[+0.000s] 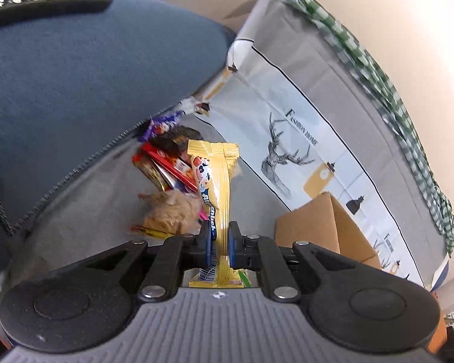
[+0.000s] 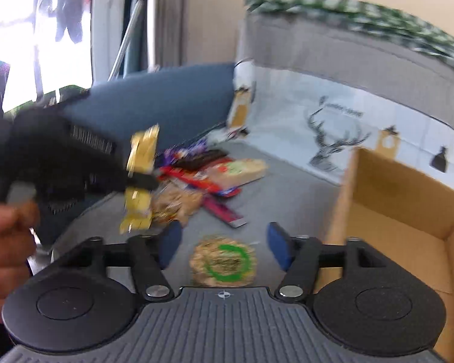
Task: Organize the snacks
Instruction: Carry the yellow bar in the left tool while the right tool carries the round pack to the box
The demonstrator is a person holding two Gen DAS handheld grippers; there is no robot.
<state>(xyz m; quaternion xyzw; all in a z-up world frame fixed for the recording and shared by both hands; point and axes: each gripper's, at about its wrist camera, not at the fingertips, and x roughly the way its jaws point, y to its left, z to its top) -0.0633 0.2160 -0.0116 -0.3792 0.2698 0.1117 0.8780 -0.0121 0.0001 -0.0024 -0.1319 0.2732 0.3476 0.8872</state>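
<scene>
ok so the left gripper point(image 1: 218, 243) has its blue pads clamped tight on a yellow snack bar point(image 1: 218, 187), gripped around the lower part of the wrapper so most of it sticks up and out past the fingers, with a little cartoon face and blue lettering on it. From the right wrist view you can see that same bar held up in the air off to the left, above the couch seat point(image 2: 287, 187), blurry though. The person's left hand point(image 2: 6, 236) is wrapped round the handle there

The right gripper point(image 2: 224, 243) is spread wide with nothing in it, hovering over a round snack pack with a green ring point(image 2: 222, 264) that lies flat on the seat between the two fingers

Further out there's the pile of snacks point(image 2: 208, 175) on the grey seat: red wrappers, a purple one, a dark bar, a pale packet with a green label, and a crinkly clear bag of brownish stuff point(image 1: 169, 211) nearest the bar. All a bit smeared so can't read brands

A blue cushion point(image 1: 90, 75) sits on the left just behind the pile. The open cardboard box point(image 2: 408, 211) is on the seat to the right, against the deer print cover point(image 1: 287, 157) on the backrest, with a green checked cloth point(image 1: 378, 69) draped along the top
</scene>
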